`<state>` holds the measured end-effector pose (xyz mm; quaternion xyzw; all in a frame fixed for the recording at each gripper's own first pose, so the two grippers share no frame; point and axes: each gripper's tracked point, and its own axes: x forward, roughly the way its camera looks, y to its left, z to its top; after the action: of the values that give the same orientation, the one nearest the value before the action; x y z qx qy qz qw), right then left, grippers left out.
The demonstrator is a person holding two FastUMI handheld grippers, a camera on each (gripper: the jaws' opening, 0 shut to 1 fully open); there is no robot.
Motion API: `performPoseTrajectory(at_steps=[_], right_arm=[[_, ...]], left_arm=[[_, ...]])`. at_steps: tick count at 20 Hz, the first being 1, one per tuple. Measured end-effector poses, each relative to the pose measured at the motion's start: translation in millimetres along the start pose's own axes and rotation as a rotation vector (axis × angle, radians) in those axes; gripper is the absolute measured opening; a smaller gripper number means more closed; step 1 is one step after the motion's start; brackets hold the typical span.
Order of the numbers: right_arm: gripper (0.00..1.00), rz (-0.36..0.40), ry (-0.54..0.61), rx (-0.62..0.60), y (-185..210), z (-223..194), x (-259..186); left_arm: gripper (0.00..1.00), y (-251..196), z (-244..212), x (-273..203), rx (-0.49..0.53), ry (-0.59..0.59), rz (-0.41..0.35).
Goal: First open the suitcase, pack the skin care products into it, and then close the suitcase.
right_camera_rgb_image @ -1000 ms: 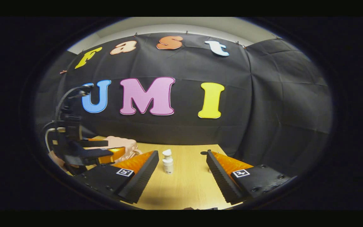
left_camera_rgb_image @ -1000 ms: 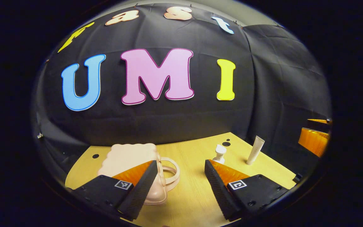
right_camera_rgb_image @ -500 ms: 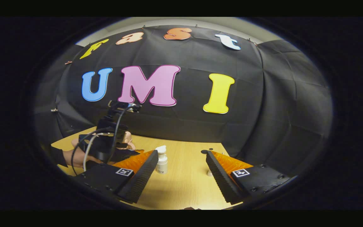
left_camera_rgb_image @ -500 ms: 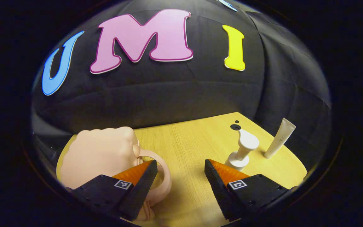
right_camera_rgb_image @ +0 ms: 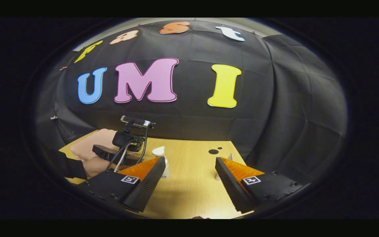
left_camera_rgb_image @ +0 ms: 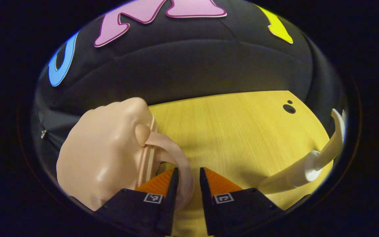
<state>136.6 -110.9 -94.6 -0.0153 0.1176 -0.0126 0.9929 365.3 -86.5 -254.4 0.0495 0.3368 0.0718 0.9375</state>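
In the left gripper view, the pink suitcase [left_camera_rgb_image: 107,151] is seen closed at the lower left on the wooden bench [left_camera_rgb_image: 235,131]. Its looped handle [left_camera_rgb_image: 179,164] is pinched between the nearly closed fingers of the left gripper [left_camera_rgb_image: 188,184]. A white pump bottle [left_camera_rgb_image: 308,166] lies at the right edge. In the right gripper view, the right gripper [right_camera_rgb_image: 188,179] is held spread wide over the bench, nothing between its fingers.

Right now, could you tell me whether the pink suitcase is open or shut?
Shut: the suitcase lies with its two shells together along the seam, while the left tongs close around its handle.
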Motion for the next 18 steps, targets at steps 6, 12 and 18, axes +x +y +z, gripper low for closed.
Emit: performPoseTrajectory(at_steps=[6, 12, 18], right_arm=[[0.98, -0.042, -0.009, -0.001, -4.1, 4.1, -5.1], [0.97, 0.007, -0.065, 0.008, 35.3, 21.8, -5.2], [0.97, 0.132, -0.085, -0.022, 81.0, 29.8, -6.4]], left_arm=[[0.14, 1.2, 38.7, -35.9, 0.005, -0.024, -0.024], [0.11, 62.9, 118.0, -124.4, -0.134, -0.037, -0.122], [0.11, 222.6, 156.1, -173.9, -0.063, -0.001, -0.015]])
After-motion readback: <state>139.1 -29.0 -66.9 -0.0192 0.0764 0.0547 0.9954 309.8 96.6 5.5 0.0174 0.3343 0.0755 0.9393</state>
